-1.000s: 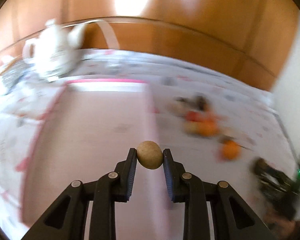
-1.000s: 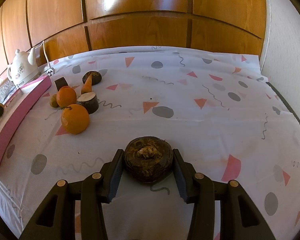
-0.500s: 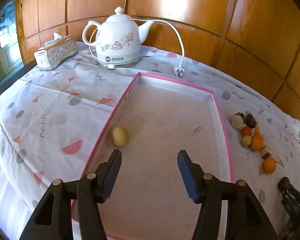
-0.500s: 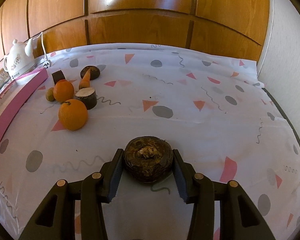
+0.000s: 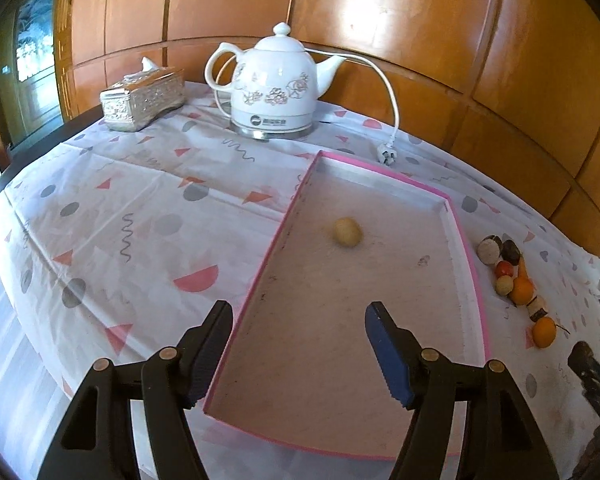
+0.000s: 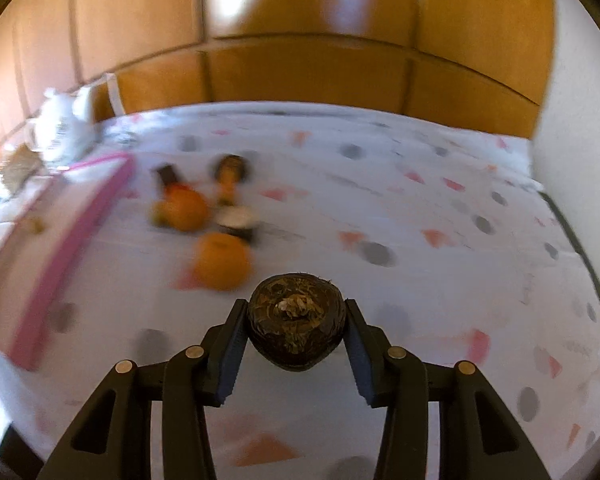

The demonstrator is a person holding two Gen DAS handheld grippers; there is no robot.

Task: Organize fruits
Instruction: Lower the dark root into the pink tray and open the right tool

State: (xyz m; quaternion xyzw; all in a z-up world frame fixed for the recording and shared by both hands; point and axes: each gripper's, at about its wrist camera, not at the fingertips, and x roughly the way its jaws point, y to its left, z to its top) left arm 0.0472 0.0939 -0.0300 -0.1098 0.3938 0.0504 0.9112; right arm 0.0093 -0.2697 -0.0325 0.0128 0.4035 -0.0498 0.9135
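Note:
A pink-rimmed tray (image 5: 466,248) lies on the patterned tablecloth. A small yellowish round fruit (image 5: 347,232) lies inside the tray, apart from my left gripper (image 5: 300,340), which is open and empty over the tray's near end. My right gripper (image 6: 294,334) is shut on a dark brown round fruit (image 6: 296,320), held above the cloth. Several fruits lie in a cluster to the right of the tray (image 5: 516,280); in the blurred right wrist view two oranges (image 6: 220,262) and dark pieces lie beside the tray (image 6: 80,216).
A white kettle (image 5: 276,88) with a cord and plug (image 5: 388,156) stands behind the tray. A silver tissue box (image 5: 142,98) stands at the back left. Wooden wall panels back the table. The table edge falls away at the left.
My left gripper opened and let go of the yellowish fruit, which now lies in the tray, and it drew back. My right gripper moved left toward the oranges with the brown fruit.

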